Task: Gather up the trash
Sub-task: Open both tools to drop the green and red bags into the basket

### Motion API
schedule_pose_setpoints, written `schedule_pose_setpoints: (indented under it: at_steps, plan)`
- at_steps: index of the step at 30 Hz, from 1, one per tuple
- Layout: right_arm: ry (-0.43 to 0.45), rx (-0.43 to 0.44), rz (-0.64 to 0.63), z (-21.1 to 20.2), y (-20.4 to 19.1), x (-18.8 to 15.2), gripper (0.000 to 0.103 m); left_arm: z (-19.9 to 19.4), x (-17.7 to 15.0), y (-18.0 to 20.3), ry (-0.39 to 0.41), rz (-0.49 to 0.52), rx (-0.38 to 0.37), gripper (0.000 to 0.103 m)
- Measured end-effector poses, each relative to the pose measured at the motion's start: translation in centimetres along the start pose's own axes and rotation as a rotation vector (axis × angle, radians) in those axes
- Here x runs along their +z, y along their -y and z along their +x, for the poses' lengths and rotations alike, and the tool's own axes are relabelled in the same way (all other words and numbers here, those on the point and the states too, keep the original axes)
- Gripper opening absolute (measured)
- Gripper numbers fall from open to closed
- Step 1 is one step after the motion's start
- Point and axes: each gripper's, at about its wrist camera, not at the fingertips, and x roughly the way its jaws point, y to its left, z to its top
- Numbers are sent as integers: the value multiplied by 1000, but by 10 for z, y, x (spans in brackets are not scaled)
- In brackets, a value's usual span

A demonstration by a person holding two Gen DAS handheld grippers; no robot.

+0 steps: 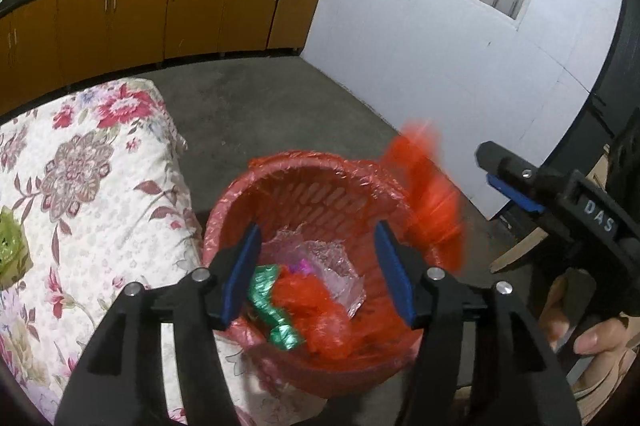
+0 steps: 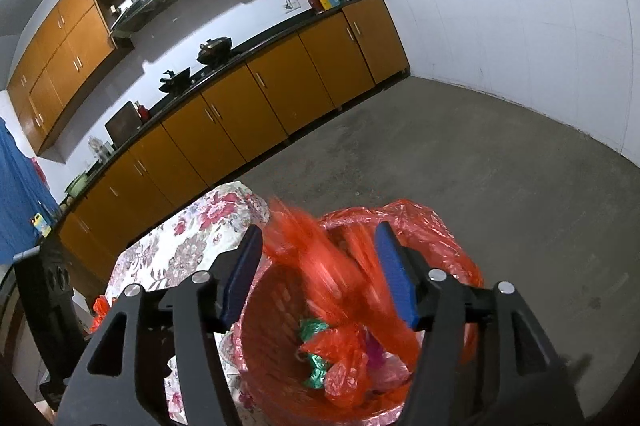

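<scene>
A red slotted waste basket (image 1: 320,193) lined with a red bag stands on the floor beside the table. Inside it lie a green foil wrapper (image 1: 276,310), a red plastic bag (image 1: 320,302) and clear plastic wrap (image 1: 336,262). My left gripper (image 1: 320,270) is open and empty above the basket. My right gripper (image 2: 320,274) is open over the basket (image 2: 280,326); a blurred red plastic bag (image 2: 340,286) hangs between its fingers, over the rim. That bag (image 1: 432,193) shows blurred in the left wrist view, left of the right gripper's fingers (image 1: 508,177).
A table with a floral cloth (image 1: 80,205) stands left of the basket, with a green wrapper (image 1: 12,242) at its left edge. Orange cabinets (image 1: 160,17) line the far wall. Bare concrete floor (image 1: 280,105) lies beyond the basket.
</scene>
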Motion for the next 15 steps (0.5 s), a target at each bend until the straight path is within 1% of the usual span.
schedule_pose_setpoints:
  at_steps: [3, 7, 8, 10, 12, 15]
  plan:
    - [3, -17, -8, -4, 1, -4, 64, -3, -4, -11, 3, -21, 22, 61]
    - [4, -56, -38, -8, -1, -6, 66, -16, -8, -24, 34, -35, 73, 70]
    - [6, -68, -50, -9, -2, -8, 68, -21, -10, -29, 46, -34, 98, 71]
    - [12, -89, -77, -11, -8, -8, 71, -30, -12, -36, 63, -33, 141, 78]
    - [22, -116, -111, -11, -14, -7, 78, -41, -17, -46, 84, -39, 193, 82]
    - [37, -156, -183, -11, -32, -11, 83, -57, -24, -66, 105, -57, 263, 84]
